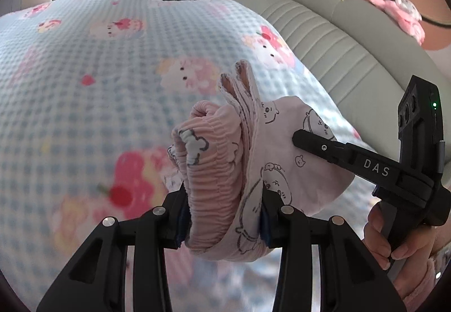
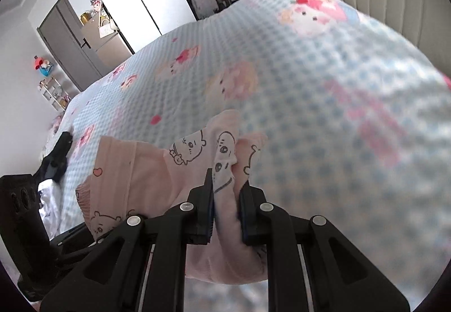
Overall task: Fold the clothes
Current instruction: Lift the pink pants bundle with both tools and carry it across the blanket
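Pink cotton garment printed with cartoon animals (image 1: pixel 270 148) hangs bunched between 2 grippers: the left gripper (image 1: pixel 222 213) has its jaws clenched on the gathered elastic waistband, the right gripper (image 2: pixel 227 213) pinches another fold. Beyond both jaws spreads a blue checked bedspread (image 1: pixel 84 115), bordered by a beige ribbed headboard (image 1: pixel 324 39).

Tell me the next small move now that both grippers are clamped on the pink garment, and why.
Probably lower it onto the bedspread. The left gripper and right gripper each pinch the bunched pink garment, which looks lifted and crumpled, so it needs laying flat first.
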